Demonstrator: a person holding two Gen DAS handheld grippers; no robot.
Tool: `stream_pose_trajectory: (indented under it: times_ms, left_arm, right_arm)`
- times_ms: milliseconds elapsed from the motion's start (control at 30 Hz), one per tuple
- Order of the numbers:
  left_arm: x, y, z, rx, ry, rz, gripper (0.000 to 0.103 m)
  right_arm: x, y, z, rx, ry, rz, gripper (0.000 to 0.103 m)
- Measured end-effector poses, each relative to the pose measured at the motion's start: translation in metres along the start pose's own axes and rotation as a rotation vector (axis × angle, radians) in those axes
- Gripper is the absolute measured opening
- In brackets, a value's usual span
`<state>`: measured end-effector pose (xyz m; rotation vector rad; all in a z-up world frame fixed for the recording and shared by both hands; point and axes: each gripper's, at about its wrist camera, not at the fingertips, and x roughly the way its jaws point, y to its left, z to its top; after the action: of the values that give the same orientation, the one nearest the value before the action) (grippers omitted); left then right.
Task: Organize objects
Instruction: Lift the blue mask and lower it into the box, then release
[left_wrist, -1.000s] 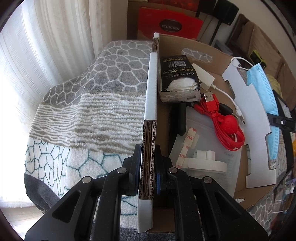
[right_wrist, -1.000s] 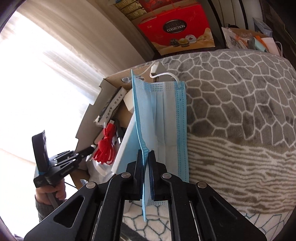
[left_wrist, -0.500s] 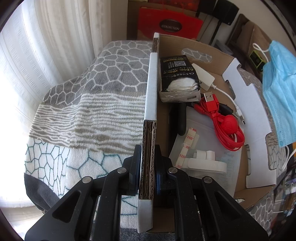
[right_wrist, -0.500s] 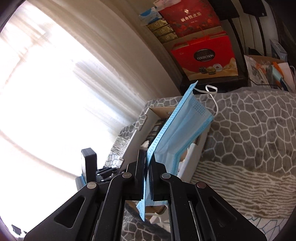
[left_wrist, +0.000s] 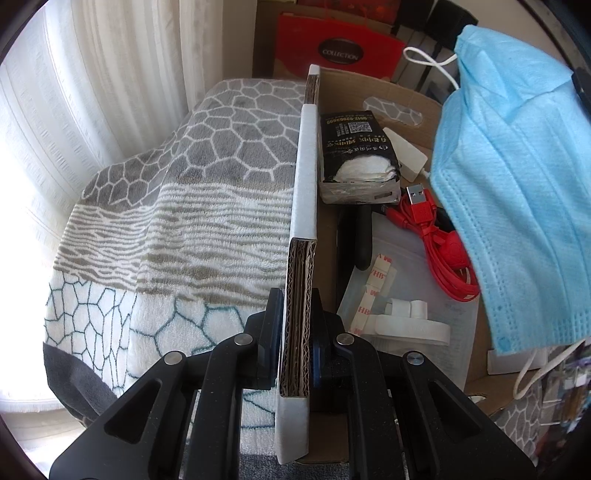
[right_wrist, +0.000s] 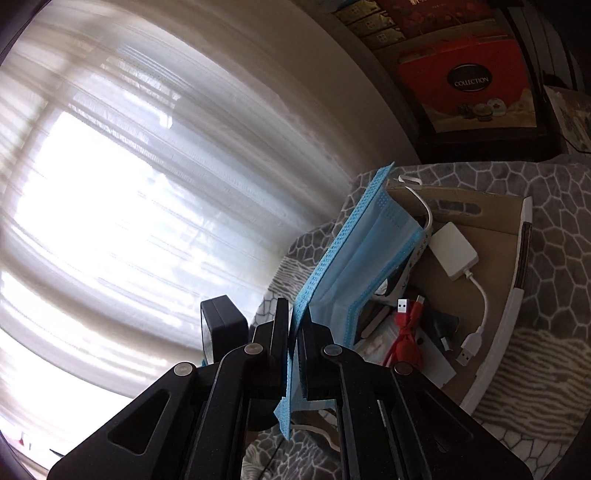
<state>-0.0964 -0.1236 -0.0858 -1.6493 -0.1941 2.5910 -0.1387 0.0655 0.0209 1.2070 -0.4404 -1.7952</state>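
My left gripper (left_wrist: 296, 314) is shut on the near wall of an open cardboard box (left_wrist: 301, 221) that rests on a patterned blanket. My right gripper (right_wrist: 294, 314) is shut on a blue face mask (right_wrist: 354, 266) and holds it in the air above the box. In the left wrist view the mask (left_wrist: 517, 192) hangs over the box's right side. Inside the box lie a black tissue packet (left_wrist: 356, 155), a red USB cable (left_wrist: 439, 236), a white charger (right_wrist: 452, 253) with its cable, and a white plastic part (left_wrist: 410, 325).
The grey and white blanket (left_wrist: 177, 206) covers the surface around the box. A red gift box (left_wrist: 340, 51) stands behind it. A bright curtained window (right_wrist: 129, 184) fills the left.
My right gripper has lifted the mask off the box's far wall and swung it over the box interior. My left gripper has kept its hold on the box wall.
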Motion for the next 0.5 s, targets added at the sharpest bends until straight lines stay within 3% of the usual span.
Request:
stream_pose_trajectory:
  times_ms: [100, 200, 300, 367, 500]
  left_arm:
    - [0.000, 0.000, 0.000, 0.000, 0.001, 0.001, 0.011]
    - [-0.001, -0.001, 0.000, 0.003, 0.003, 0.004, 0.011]
    - [-0.001, -0.001, -0.001, 0.000, 0.003, 0.002, 0.011]
    - [-0.002, -0.001, -0.002, -0.004, 0.001, 0.001, 0.011]
    - [-0.004, 0.000, -0.003, -0.008, -0.002, -0.003, 0.011]
  right_arm:
    - [0.013, -0.007, 0.000, 0.020, 0.005, -0.003, 0.006]
    - [0.021, -0.025, -0.001, 0.013, 0.020, -0.102, 0.007]
    - [0.025, -0.049, -0.003, 0.001, 0.065, -0.257, 0.023]
    - [0.021, -0.059, -0.006, -0.008, 0.068, -0.336, 0.026]
    - [0.003, -0.065, -0.011, -0.023, 0.050, -0.366, 0.031]
